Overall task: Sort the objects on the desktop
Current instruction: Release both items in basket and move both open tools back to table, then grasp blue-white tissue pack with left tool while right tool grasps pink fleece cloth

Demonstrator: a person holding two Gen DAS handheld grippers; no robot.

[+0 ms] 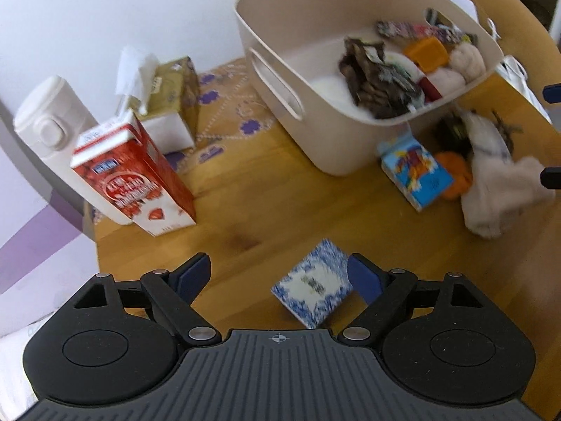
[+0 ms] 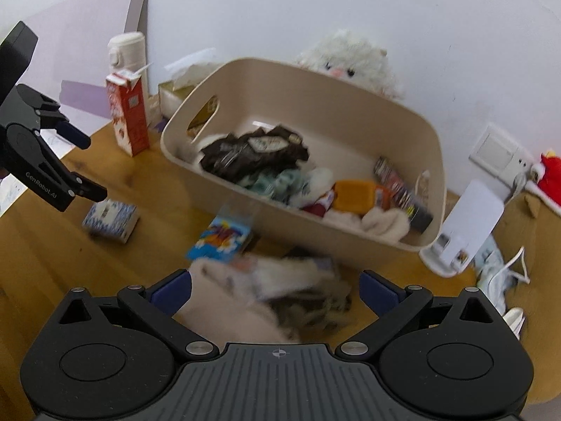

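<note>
Left gripper: fingers spread, empty, over the blue-patterned box, which lies on the table nearer the right finger, corner-on. Right gripper: spread above the cream cloth. Beige basket lies beyond the box.

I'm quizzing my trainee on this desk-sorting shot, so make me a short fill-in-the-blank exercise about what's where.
1. The dark crumpled wrapper lies inside the beige ____.
2. The red-and-white carton stands ____ on the wooden table.
3. The blue-and-white patterned box sits between the fingers of the ____ hand-held gripper, whose jaws are open.
4. Between the open jaws of the right hand-held gripper lies a pale fluffy ____.

Missing words: bin; upright; left; cloth
</note>
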